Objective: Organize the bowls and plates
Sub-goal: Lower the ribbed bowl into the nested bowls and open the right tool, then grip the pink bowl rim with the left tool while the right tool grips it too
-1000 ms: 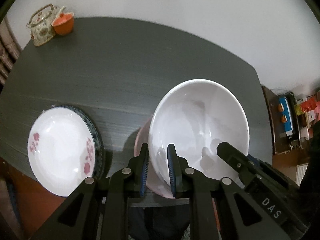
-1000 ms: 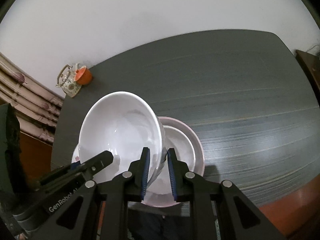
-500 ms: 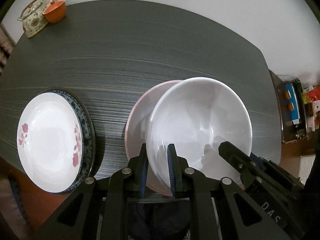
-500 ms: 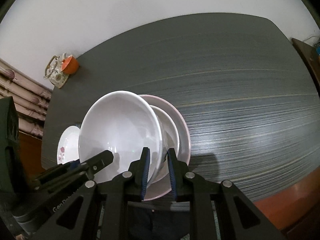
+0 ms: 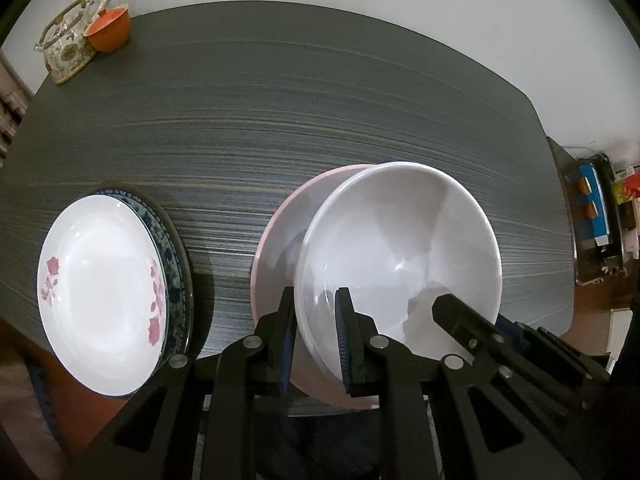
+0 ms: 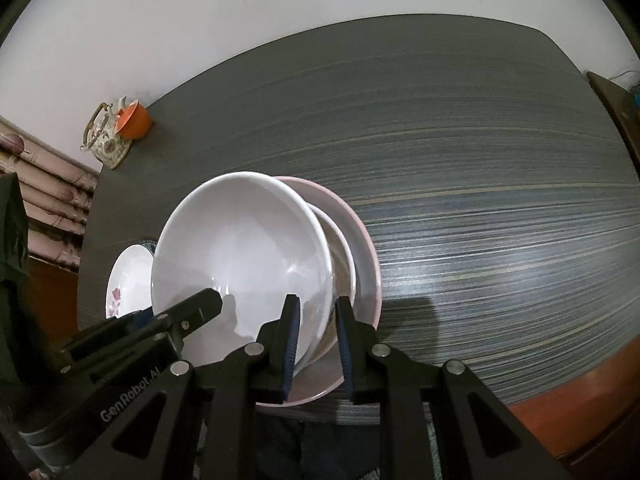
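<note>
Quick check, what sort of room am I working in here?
Probably a home dining area: a dark wood-grain table by a plain wall, with a floral teapot, an orange cup and stacked plates.

Left gripper (image 5: pixel 316 340), right gripper (image 6: pixel 317 344): fingers nearly closed, pointing steeply down.

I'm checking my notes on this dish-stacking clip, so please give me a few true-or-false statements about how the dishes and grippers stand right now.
1. Both grippers grip the rim of the same white bowl. True: the left gripper and the right gripper each have jaws closed on its edge.
2. The white bowl hangs above bare table. False: it is over the pink plate, which holds a smaller white bowl.
3. The flower-patterned plate lies on a blue-rimmed plate. True.
4. The orange cup sits inside the pink plate. False: it stands at the table's far corner beside the teapot.
</note>
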The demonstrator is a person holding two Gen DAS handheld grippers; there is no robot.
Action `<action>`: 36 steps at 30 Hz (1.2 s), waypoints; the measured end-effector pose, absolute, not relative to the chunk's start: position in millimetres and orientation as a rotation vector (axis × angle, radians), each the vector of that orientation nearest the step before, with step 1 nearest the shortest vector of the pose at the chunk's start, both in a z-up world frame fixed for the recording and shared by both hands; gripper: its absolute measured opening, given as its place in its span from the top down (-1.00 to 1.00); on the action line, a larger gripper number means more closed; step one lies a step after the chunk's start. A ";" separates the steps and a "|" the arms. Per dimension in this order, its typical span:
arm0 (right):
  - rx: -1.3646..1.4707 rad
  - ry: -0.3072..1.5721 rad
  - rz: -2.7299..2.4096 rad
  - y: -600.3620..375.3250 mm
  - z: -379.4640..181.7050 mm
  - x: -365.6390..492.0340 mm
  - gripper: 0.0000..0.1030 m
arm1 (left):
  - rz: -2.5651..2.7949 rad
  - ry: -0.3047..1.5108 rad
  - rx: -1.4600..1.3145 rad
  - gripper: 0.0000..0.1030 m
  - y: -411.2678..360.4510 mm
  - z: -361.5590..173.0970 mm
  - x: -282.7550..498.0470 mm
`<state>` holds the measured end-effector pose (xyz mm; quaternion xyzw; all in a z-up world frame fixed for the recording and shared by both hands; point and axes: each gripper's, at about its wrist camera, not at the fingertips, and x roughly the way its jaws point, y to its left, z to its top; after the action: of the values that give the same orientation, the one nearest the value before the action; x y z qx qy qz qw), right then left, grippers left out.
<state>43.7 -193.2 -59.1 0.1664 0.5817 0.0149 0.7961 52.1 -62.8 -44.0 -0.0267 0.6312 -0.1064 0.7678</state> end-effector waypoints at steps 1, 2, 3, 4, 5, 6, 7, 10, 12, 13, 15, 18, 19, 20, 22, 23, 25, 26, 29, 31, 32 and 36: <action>0.355 1.249 0.032 -193.0 -59.5 43.6 0.60 | -0.233 1.375 -0.054 0.67 -64.7 -45.3 51.8; 0.348 1.243 0.033 -192.2 -58.5 43.5 0.59 | -0.232 1.370 -0.052 0.66 -64.3 -44.5 52.0; 0.343 1.244 0.032 -192.3 -58.1 43.4 0.59 | -0.230 1.369 -0.047 0.64 -66.1 -44.3 51.9; 0.345 1.243 0.029 -193.6 -57.8 43.3 0.59 | -0.231 1.368 -0.043 0.63 -67.7 -43.9 51.5; 0.344 1.243 0.030 -193.7 -57.7 43.6 0.59 | -0.231 1.368 -0.043 0.61 -68.6 -43.7 51.5; 0.343 1.244 0.031 -193.0 -57.4 43.8 0.59 | -0.231 1.368 -0.044 0.60 -69.1 -43.8 51.4; 0.343 1.244 0.031 -193.2 -57.3 43.7 0.58 | -0.232 1.367 -0.044 0.60 -70.0 -43.7 51.1; 0.335 1.243 0.028 -191.5 -56.8 42.9 0.58 | -0.230 1.362 -0.036 0.60 -72.6 -44.0 50.9; 0.341 1.243 0.028 -192.2 -56.9 42.9 0.58 | -0.235 1.360 -0.034 0.58 -73.1 -43.4 50.2; 0.342 1.243 0.028 -191.5 -57.1 43.6 0.58 | -0.236 1.359 -0.034 0.57 -73.5 -43.3 49.9; 0.341 1.240 0.020 -192.4 -56.9 44.0 0.54 | -0.240 1.357 -0.038 0.54 -69.9 -42.8 50.0; 0.351 1.244 0.019 -195.1 -57.0 44.8 0.50 | -0.246 1.352 -0.043 0.49 -66.4 -42.6 50.1; 0.359 1.244 0.021 -195.8 -57.2 44.6 0.50 | -0.251 1.347 -0.044 0.48 -66.4 -41.7 49.8; 0.364 1.244 0.022 -196.6 -57.1 44.6 0.50 | -0.256 1.340 -0.042 0.47 -66.5 -40.8 49.6; 0.369 1.238 0.022 -197.3 -56.0 44.4 0.50 | -0.263 1.332 -0.046 0.44 -64.5 -37.6 49.3; 0.371 1.236 0.022 -197.6 -55.1 44.5 0.50 | -0.268 1.324 -0.052 0.40 -63.5 -35.6 49.2; 0.376 1.230 0.028 -199.8 -52.7 44.0 0.50 | -0.273 1.312 -0.054 0.32 -61.2 -32.1 49.8; 0.377 1.226 0.028 -201.7 -51.3 43.2 0.50 | -0.277 1.306 -0.055 0.27 -59.6 -30.3 50.2; 0.385 1.217 0.034 -205.7 -47.2 41.0 0.43 | -0.294 1.287 -0.079 0.12 -52.1 -21.8 51.1; 0.387 1.210 0.043 -207.7 -43.5 39.4 0.42 | -0.300 1.268 -0.089 0.10 -47.4 -15.0 50.7; 0.386 1.207 0.043 -209.3 -41.5 38.9 0.42 | -0.307 1.262 -0.092 0.09 -44.8 -12.2 50.1; 0.398 1.182 0.046 -216.3 -32.1 35.0 0.42 | -0.314 1.252 -0.137 0.03 -28.8 -3.6 50.3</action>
<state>35.0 -216.3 -32.1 0.1861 0.5533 0.0217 0.8116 50.3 -28.8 -3.6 -0.0637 0.5828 -0.1461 0.7968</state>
